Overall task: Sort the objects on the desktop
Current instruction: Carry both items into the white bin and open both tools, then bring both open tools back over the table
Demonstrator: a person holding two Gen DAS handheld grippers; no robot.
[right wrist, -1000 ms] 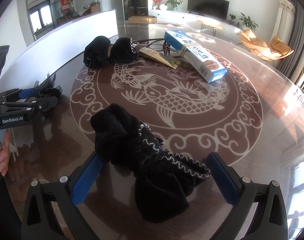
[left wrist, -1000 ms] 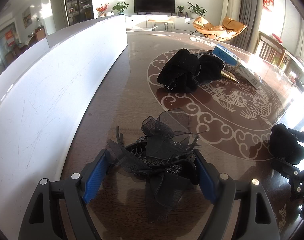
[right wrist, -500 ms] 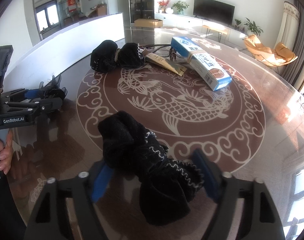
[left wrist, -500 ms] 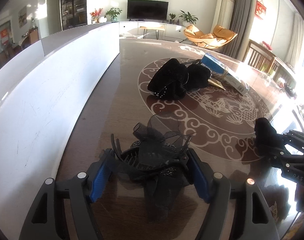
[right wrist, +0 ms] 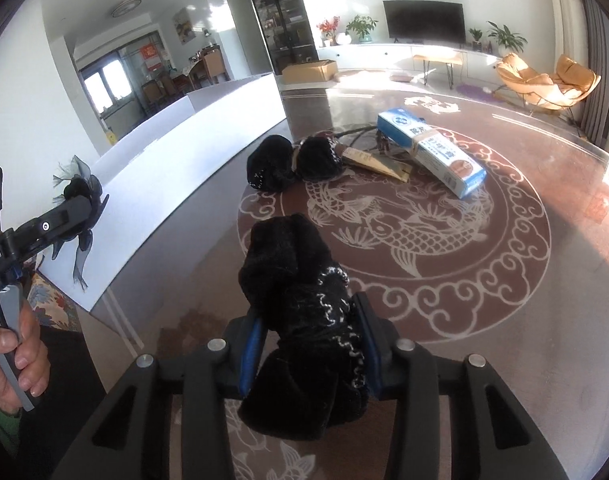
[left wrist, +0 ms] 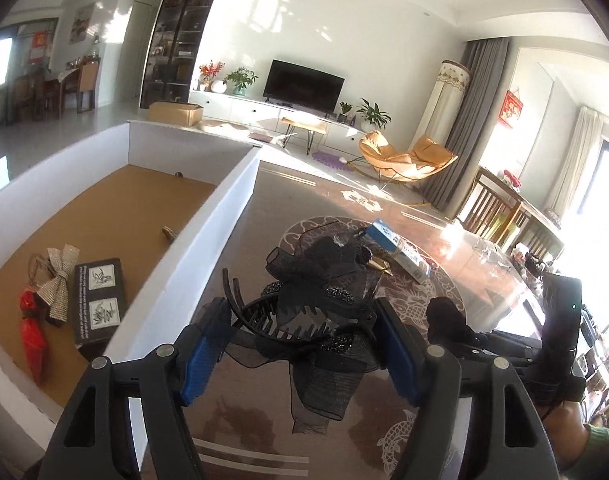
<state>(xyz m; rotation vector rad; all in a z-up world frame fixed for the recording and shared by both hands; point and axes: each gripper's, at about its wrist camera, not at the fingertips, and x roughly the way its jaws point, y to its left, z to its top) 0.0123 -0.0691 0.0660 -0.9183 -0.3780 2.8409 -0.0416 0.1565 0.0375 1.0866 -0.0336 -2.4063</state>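
**Both grippers loaded and clear of the table**

My left wrist camera is the only one that looks into the white box (left wrist: 228,200). On its brown floor I count one dark flat case (left wrist: 99,304), one silver bow (left wrist: 60,280), one red wrapped item (left wrist: 32,332) and one small metallic piece (left wrist: 169,233) near the inner wall. My right wrist camera sees only the box's outer wall, but it gives me the clear view of the tabletop (right wrist: 544,300) that the left one lacks.

The left gripper (left wrist: 300,344) has its blue pads pressed on both ends of the black mesh hair clip (left wrist: 316,292), jaws fairly wide, the clip off the table just beside the box wall. The right gripper (right wrist: 310,346) is squeezed narrow around the black knitted cloth (right wrist: 296,280), which bulges above and hangs below the pads, also off the surface.

Left on the table in the right view: two black fabric bundles (right wrist: 294,162) touching each other, one blue and white carton (right wrist: 432,156), and one tan packet (right wrist: 378,162) between them. A hand (right wrist: 12,364) grips the left tool's handle.
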